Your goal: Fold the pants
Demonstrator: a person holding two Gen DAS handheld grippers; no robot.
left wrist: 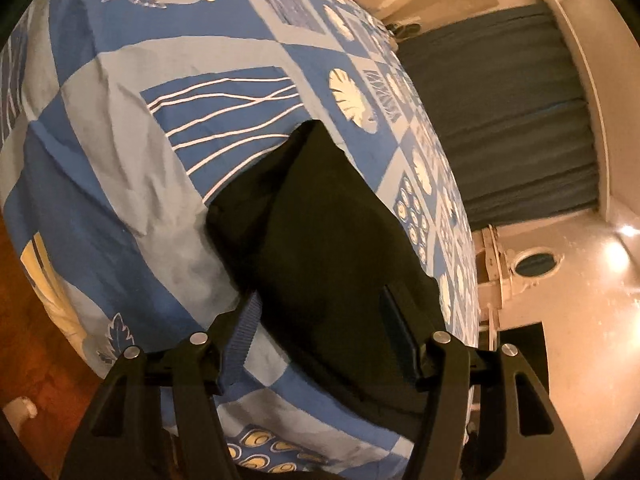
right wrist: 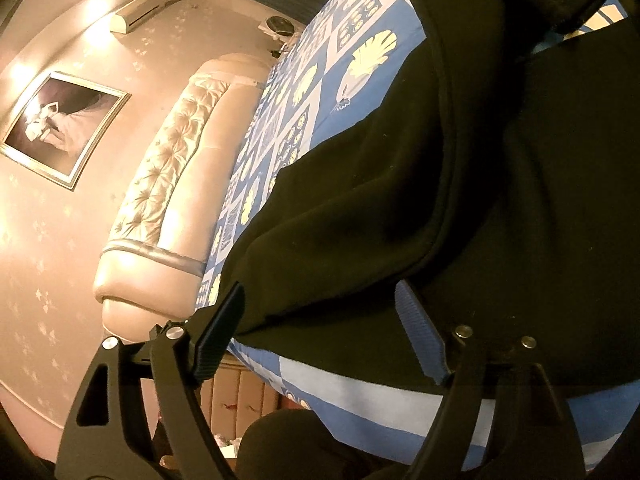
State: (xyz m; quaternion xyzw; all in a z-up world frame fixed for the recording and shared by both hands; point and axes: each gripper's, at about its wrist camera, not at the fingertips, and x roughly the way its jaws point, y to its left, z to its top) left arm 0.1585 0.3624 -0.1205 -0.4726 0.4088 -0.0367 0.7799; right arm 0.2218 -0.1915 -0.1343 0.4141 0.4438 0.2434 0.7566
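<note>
Both grippers' fingers stand wide, gripping nothing: the left gripper (left wrist: 320, 344) and right gripper (right wrist: 320, 340) straddle the black pants (left wrist: 320, 216), apparently half-folded on the bedspread (left wrist: 120, 152), probably for regrasping.

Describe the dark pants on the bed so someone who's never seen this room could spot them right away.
Find the bed with the blue-and-white patchwork bedspread printed with shells and leaves. Near its edge lies a bundle of black, soft, fleecy cloth, the pants, partly folded over with a stitched hem showing. It is the only plain dark item on that busy patterned cover.
</note>
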